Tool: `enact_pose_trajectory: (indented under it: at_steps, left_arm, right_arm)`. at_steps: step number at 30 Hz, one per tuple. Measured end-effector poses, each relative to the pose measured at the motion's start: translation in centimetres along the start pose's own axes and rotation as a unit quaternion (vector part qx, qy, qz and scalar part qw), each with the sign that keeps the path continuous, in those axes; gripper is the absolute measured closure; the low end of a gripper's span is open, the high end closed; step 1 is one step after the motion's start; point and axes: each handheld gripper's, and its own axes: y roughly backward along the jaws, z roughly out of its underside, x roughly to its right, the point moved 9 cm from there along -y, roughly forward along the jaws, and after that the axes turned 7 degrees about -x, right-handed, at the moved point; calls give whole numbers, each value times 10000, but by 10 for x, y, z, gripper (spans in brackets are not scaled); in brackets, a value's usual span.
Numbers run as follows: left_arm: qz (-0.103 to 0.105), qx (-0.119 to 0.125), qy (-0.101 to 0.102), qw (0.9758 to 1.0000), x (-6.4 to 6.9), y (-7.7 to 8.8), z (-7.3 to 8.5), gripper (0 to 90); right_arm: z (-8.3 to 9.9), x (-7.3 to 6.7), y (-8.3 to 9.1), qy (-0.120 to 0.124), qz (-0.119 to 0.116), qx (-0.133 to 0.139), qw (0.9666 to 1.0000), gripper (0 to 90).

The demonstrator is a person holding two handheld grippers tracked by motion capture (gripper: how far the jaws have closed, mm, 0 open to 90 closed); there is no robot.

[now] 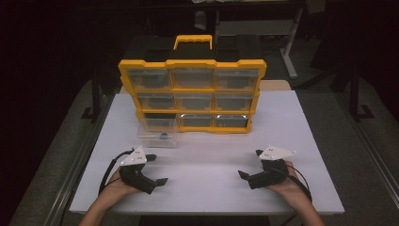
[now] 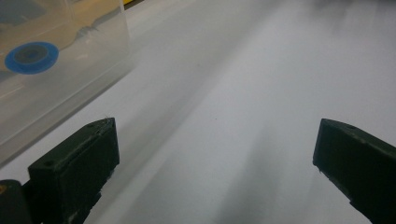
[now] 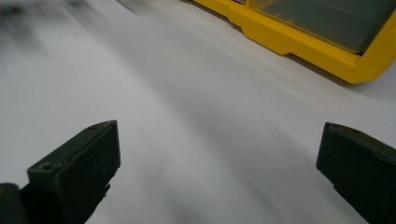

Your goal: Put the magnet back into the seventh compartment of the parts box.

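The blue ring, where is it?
In the high view, the blue ring lies inside the clear drawer, on the table just before the yellow organizer's bottom-left slot, ahead of the left gripper.

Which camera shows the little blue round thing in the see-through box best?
The left gripper view: the flat blue ring looks big and sharp through the clear plastic drawer. In the high view it is just a tiny dark spot. The right gripper view looks at the yellow organiser instead.

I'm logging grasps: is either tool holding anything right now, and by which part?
Nothing is held. The left tool and right tool are both open over the bare table, apart from the clear drawer.
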Motion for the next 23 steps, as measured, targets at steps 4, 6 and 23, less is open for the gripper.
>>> enact_pose_trajectory:
  at_steps: [4, 6, 23]
  left_arm:
    - [-9, -4, -7, 10000, 0, 0, 0, 0]
    - [-16, -11, -23, 10000, 0, 0, 0, 0]
    - [-23, -54, -34, 10000, -1, -2, 1, 0]
  right_arm:
    - [6, 0, 2, -50, 3, -37, 10000, 0]
    - [12, 2, 5, -14, 65, -73, 10000, 0]
    - [26, 8, 7, -25, 222, -238, 9995, 0]
